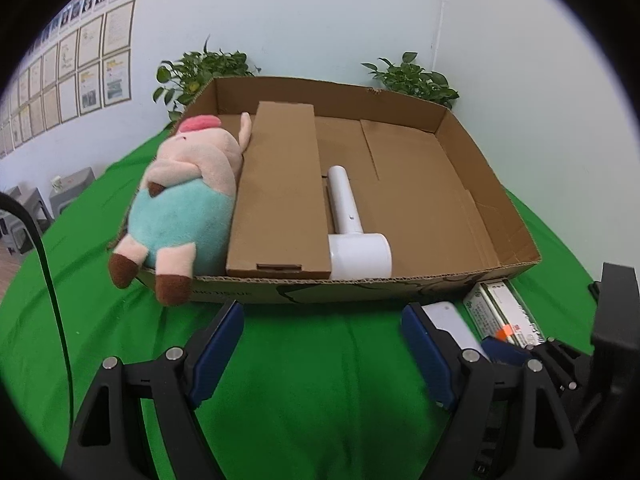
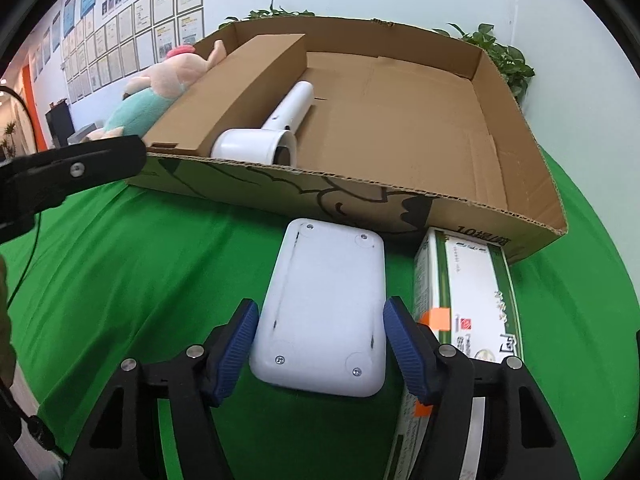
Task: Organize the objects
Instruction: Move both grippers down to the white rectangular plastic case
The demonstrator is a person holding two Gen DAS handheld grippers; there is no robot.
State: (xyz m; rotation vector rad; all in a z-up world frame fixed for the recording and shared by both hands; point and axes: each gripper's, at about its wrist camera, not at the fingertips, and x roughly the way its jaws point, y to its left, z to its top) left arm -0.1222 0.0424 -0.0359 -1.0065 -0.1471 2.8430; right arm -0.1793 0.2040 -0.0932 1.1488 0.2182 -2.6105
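My right claw [image 2: 318,344] straddles the flat white plastic device [image 2: 322,312] on the green-cloth worktop [image 2: 120,260], jaws apart, beside the brown cardboard tray [image 2: 360,196]. My left claw [image 1: 322,344] gapes empty; framed certificates [image 1: 96,68] line the white wall.

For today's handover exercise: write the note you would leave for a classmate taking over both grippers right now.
Left gripper: open, holding nothing, above the green cloth.
Right gripper: open, fingers either side of the white device; not clamped.
Done: plush pig, brown box and hair dryer are in the cardboard tray.
Left: white device and green-and-white carton, both on the cloth outside the tray's front wall.
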